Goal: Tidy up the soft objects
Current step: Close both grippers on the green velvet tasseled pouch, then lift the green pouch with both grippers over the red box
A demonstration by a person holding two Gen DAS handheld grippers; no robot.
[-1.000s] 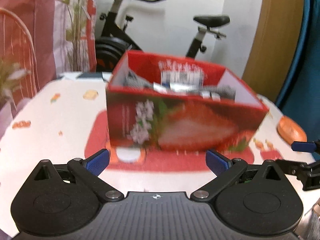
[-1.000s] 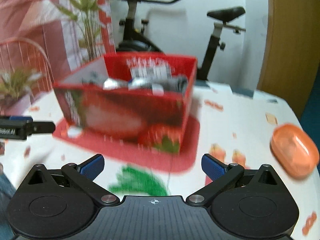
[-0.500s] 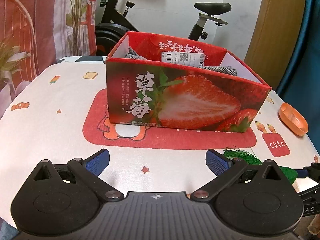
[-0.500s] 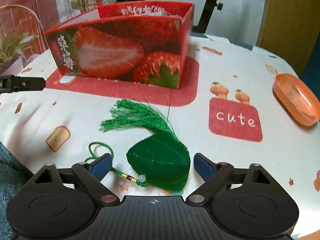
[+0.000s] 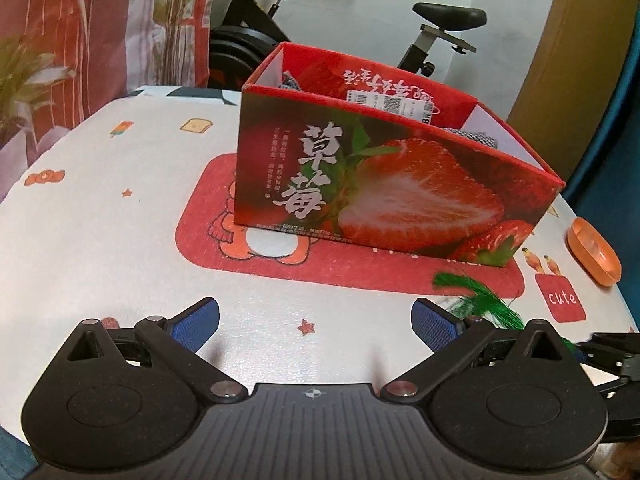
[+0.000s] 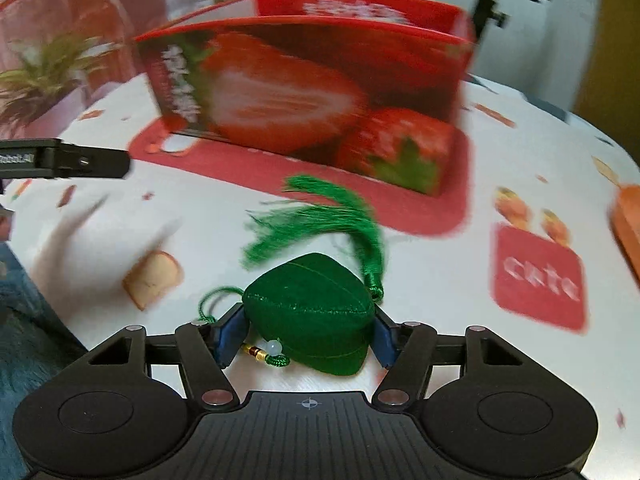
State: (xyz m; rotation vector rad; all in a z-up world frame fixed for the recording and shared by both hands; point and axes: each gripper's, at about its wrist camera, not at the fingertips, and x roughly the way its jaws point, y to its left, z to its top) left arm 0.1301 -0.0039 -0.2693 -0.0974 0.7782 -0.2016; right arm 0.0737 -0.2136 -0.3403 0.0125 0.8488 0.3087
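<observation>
Right gripper (image 6: 308, 340) jaws clamped on green sachet (image 6: 310, 312); left gripper (image 5: 314, 318) jaws apart, empty. Tassel (image 6: 332, 216) trailing ahead, liable to snag strawberry box (image 6: 312, 92) rim.

Right gripper (image 6: 308, 334): jaws drawn in close, blue pads (image 6: 230, 336) pressing on both sides of what sits between them; black linkage arms angled inward. Held low and roughly level, pointing forward. Its tip also shows at the far right edge of the left wrist view.

Left gripper (image 5: 314, 320): jaws spread wide, blue pads (image 5: 196, 320) well apart with nothing between them. Held low, pointing forward. One dark finger of it shows at the left edge of the right wrist view.
</observation>
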